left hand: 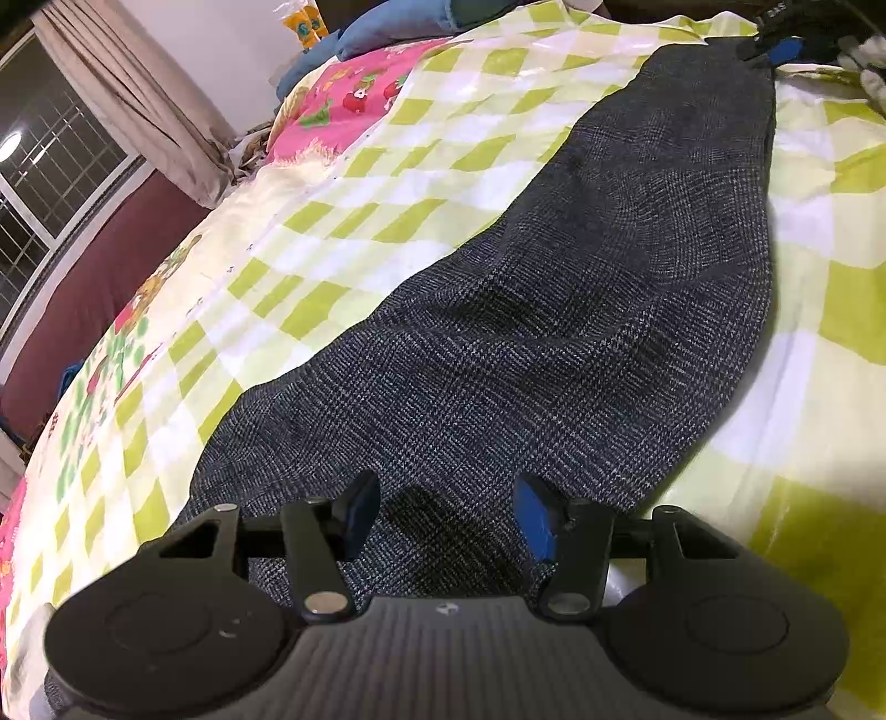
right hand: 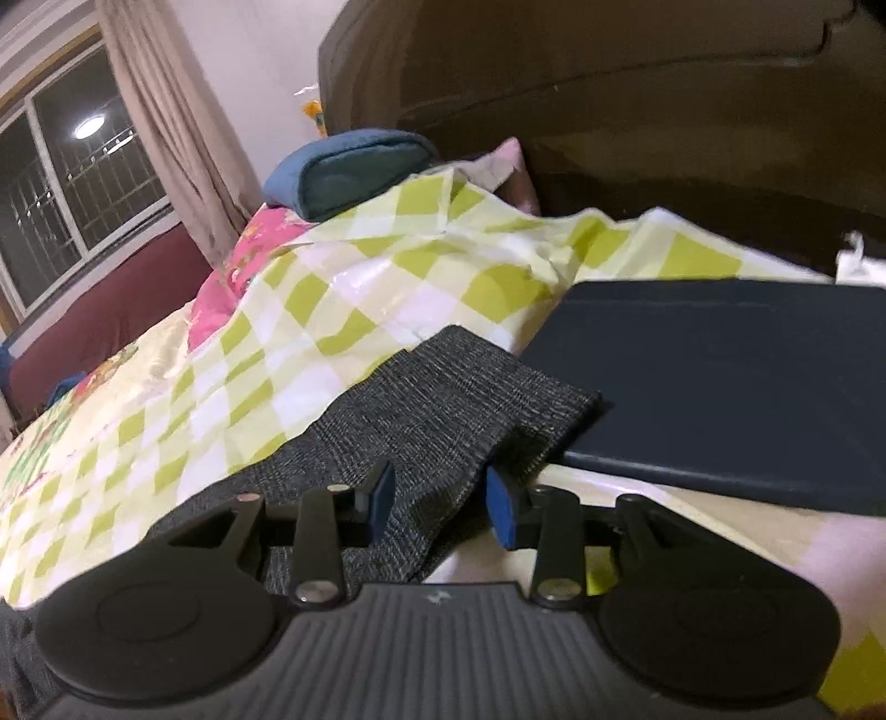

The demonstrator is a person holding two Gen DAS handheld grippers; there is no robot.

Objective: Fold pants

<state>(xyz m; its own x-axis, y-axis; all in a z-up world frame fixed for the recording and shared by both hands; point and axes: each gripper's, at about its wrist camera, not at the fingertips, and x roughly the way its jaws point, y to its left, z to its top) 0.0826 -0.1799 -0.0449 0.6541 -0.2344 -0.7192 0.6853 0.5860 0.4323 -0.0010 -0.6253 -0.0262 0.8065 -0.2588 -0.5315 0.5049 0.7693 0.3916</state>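
Dark grey checked pants [left hand: 554,310] lie stretched out along a green-and-white checked bedsheet [left hand: 387,183]. My left gripper [left hand: 448,515] is open, its blue pads set apart over the near end of the pants. My right gripper [right hand: 440,501] is open at the pants' narrow far end [right hand: 459,399], with the fabric edge running between the fingers. In the left wrist view the right gripper [left hand: 775,50] shows as a small blue and black shape at the pants' far end.
A flat dark blue pad [right hand: 731,382] lies on the bed, just right of the pants' end. A dark wooden headboard [right hand: 637,99] stands behind. A blue pillow [right hand: 354,171] and a pink cartoon blanket [left hand: 343,105] lie at the far left. A window and curtain [right hand: 166,122] are at left.
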